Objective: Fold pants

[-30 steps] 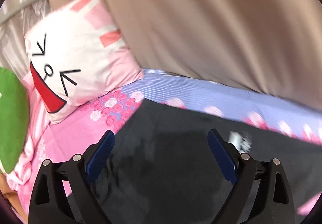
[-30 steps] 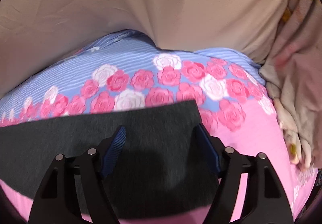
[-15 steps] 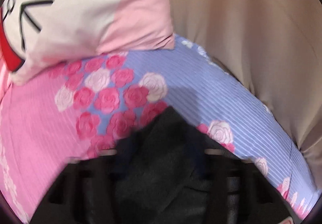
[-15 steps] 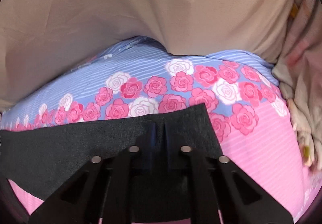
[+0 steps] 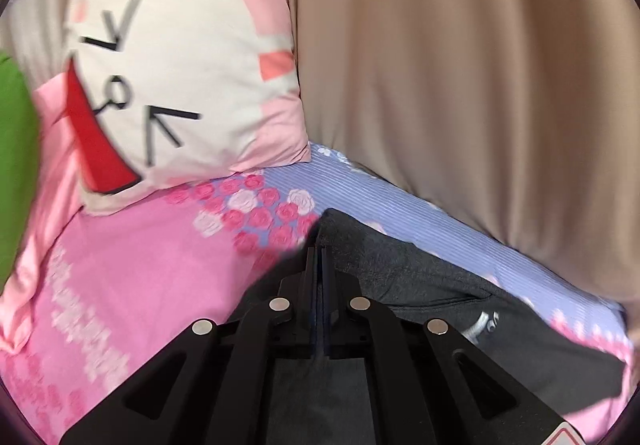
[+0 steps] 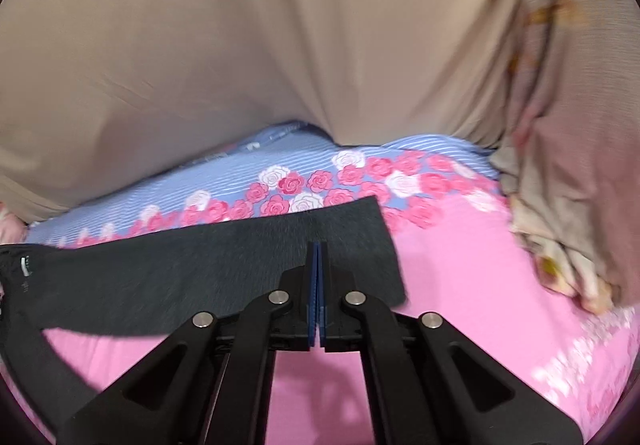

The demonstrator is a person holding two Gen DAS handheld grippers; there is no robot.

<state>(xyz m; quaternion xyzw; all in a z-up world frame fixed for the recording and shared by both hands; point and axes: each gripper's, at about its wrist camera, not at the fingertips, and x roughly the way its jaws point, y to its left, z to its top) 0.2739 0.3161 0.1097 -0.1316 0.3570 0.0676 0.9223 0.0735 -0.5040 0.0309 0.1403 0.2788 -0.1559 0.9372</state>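
Note:
Dark grey pants (image 5: pixel 420 277) lie on a bed sheet (image 5: pixel 140 269) printed pink and blue with roses. In the left wrist view my left gripper (image 5: pixel 318 251) is shut on a pinched-up fold of the pants, which rises to a peak just past the fingertips; a white drawstring tip (image 5: pixel 482 321) shows to the right. In the right wrist view my right gripper (image 6: pixel 317 247) is shut on the square leg end of the pants (image 6: pixel 200 277), and the cloth stretches away to the left, lifted off the pink sheet (image 6: pixel 460 265).
A beige curtain (image 6: pixel 280 45) hangs along the far side of the bed. A white and pink cartoon-face pillow (image 5: pixel 180 85) and a green cushion (image 5: pixel 16 165) sit at the left. Crumpled pale floral fabric (image 6: pixel 560 225) lies at the right.
Both grippers went from open over the flat pants to shut on the cloth. Both have pulled up and back, lifting the fabric off the sheet; the left view swung toward the pillow.

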